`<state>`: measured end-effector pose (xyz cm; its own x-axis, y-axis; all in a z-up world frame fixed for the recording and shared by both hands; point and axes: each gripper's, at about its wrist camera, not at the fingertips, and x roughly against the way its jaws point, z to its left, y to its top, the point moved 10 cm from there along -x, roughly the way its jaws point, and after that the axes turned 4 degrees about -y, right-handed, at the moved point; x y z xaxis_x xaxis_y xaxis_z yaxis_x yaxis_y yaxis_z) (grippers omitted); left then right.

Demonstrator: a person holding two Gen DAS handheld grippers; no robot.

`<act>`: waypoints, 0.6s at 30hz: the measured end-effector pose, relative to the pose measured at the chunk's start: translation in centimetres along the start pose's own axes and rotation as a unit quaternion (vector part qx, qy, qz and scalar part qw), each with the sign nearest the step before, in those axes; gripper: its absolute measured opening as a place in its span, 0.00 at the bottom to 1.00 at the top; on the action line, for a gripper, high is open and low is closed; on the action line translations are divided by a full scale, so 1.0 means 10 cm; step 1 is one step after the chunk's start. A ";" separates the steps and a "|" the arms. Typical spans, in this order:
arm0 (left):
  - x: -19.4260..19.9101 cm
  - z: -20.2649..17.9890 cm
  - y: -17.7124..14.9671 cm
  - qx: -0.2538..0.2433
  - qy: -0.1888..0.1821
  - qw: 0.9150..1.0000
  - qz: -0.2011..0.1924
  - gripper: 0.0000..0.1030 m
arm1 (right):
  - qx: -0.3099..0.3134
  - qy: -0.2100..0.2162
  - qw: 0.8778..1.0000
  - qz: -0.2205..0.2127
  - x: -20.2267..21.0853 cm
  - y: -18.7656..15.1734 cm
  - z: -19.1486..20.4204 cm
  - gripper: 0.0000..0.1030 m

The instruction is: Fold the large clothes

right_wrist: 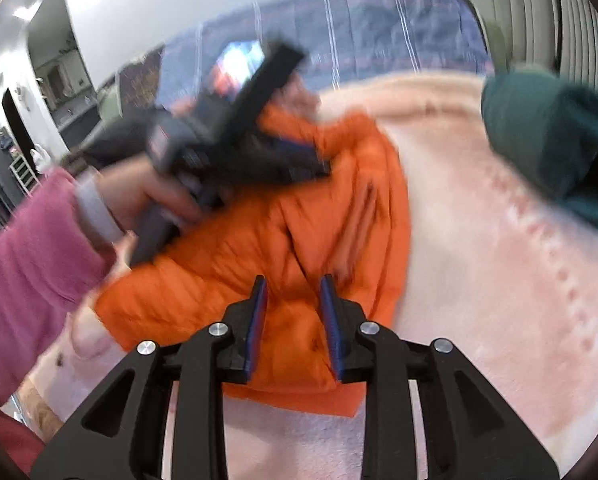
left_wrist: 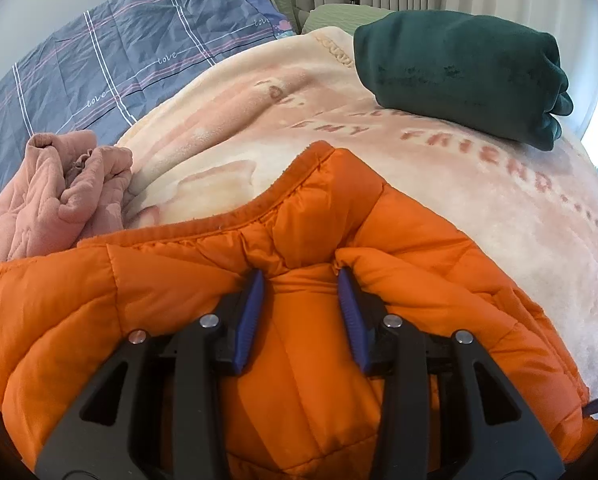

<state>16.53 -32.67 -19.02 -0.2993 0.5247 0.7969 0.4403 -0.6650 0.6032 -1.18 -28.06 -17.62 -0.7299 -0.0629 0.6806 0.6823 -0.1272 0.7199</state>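
An orange puffer jacket [left_wrist: 307, 240] lay on a cream fleece blanket [left_wrist: 479, 184] that covered the bed. In the right wrist view the jacket's long axis ran from the near edge of the bed, just under that camera, up and away toward the left, where its far end met the other gripper. Its quilted channels crossed that axis. In the left wrist view the ribbed hem or collar edge faced away from the camera, toward the blanket's lettering.

The left gripper [left_wrist: 301, 276] was pressed down into the jacket, with a ridge of padded fabric bunched between its blue pads [left_wrist: 251, 312] and both pads bearing on it. A hand [right_wrist: 151, 200] in a pink sleeve [right_wrist: 31, 264] held that gripper's handle.

The right gripper [right_wrist: 293, 284] hung over the near end of the jacket with its claw partly apart. The view was blurred by motion, and no fabric was pinched between its pads; the jacket lay below them.

A folded dark green garment [left_wrist: 463, 76] sat on the blanket, well apart from the jacket. A crumpled pink quilted garment [left_wrist: 59, 196] lay beside the jacket's left edge. A grey plaid duvet [left_wrist: 119, 64] lay beyond.
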 end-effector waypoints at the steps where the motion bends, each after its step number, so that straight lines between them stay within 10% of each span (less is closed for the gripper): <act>1: 0.00 0.00 0.00 0.000 0.000 1.000 0.001 0.39 | 0.004 0.009 1.000 -0.013 0.05 0.07 0.05 0.27; 11: 0.20 0.00 0.05 -0.007 0.016 1.000 -0.022 0.39 | 0.021 -0.023 0.998 0.047 -0.67 -0.19 0.08 0.27; 18: 1.33 0.51 0.11 0.028 0.047 0.992 -0.115 0.35 | 0.016 -0.015 0.999 0.047 -0.67 -0.23 0.12 0.27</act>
<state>17.35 -23.73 -7.93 -0.4743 0.6047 0.6398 0.3974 -0.5015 0.7685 2.20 -26.20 -23.65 -0.6609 -0.0431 0.7492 0.7494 -0.0901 0.6559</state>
